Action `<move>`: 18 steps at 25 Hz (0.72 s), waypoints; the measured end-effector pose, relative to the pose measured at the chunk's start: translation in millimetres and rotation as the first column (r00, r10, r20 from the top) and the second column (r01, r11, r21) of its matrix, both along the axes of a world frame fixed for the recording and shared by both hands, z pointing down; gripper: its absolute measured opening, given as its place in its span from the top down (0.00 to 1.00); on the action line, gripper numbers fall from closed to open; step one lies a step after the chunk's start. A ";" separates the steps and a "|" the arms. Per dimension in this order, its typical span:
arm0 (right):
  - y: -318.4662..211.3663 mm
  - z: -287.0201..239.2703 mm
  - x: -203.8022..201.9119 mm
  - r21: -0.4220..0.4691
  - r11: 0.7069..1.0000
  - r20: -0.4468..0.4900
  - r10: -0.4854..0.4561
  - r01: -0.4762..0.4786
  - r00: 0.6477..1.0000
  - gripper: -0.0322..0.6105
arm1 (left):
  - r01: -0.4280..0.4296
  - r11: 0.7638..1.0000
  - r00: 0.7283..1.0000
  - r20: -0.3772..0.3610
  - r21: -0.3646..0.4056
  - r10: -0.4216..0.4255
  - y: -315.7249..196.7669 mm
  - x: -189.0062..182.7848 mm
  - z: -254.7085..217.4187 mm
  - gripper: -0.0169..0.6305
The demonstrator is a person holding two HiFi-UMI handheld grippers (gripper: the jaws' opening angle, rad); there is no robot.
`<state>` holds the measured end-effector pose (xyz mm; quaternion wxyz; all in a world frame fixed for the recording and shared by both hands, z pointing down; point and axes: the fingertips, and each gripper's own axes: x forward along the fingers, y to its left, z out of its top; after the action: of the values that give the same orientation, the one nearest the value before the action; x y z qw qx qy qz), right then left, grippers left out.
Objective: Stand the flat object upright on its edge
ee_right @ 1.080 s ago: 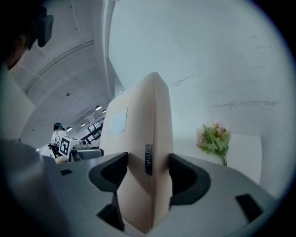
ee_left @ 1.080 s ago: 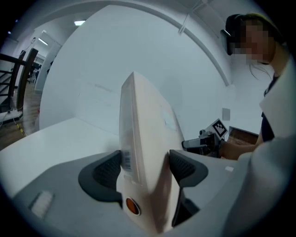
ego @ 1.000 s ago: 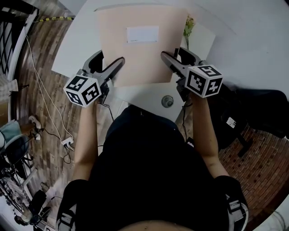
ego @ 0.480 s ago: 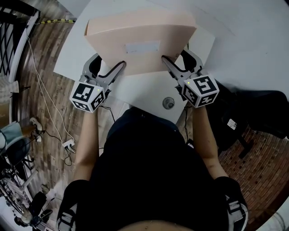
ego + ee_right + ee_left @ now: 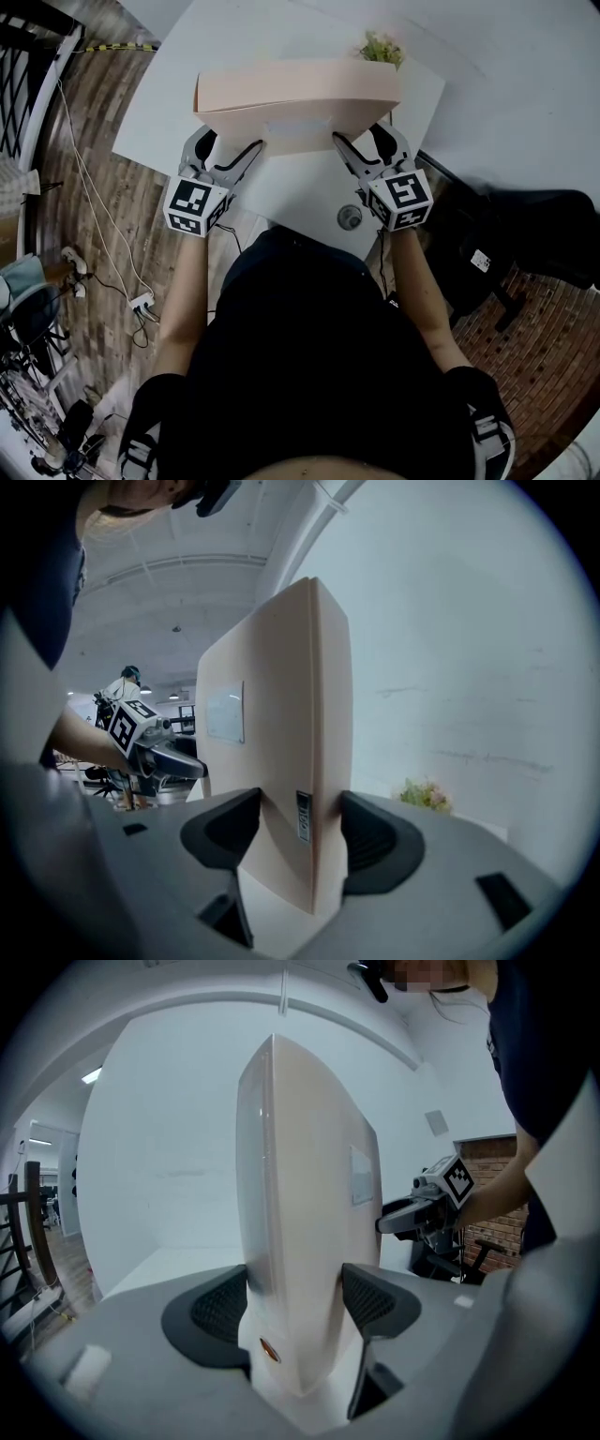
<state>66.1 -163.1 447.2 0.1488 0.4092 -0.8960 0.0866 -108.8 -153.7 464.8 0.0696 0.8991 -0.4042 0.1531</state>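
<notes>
My left hand-held gripper and right hand-held gripper each pinch the flat pale-peach cardboard box between them, holding it upright.

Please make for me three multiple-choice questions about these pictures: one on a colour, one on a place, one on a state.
1. What colour is the flat box?
A) green B) pale peach C) black
2. Where is the small plant?
A) on the floor B) in a claw C) behind the box
3. In what state are the left claw and the right claw?
A) each shut on a side of the box B) both open and empty C) only the right one grips

Answers: 1 B, its wide face shows peach in the head view. 2 C, the leaves peek over its top edge there. 3 A, each gripper view shows that claw pressing both faces of the box.
</notes>
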 end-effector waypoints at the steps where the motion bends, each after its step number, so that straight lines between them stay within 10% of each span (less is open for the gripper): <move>1: 0.9 4.2 0.3 -0.002 1.000 -0.009 0.001 -0.001 1.000 0.52 | -0.003 1.000 1.000 0.012 -0.006 0.003 0.7 0.1 5.2 0.47; 18: 10.4 24.2 3.9 0.003 1.000 -0.050 -0.013 0.014 0.999 0.52 | -0.052 0.999 0.998 0.026 0.009 0.051 9.8 5.9 26.9 0.47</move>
<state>70.1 -152.7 471.4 0.1713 0.4055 -0.8949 0.0737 -102.9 -143.9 491.7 0.0559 0.9075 -0.3825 0.1643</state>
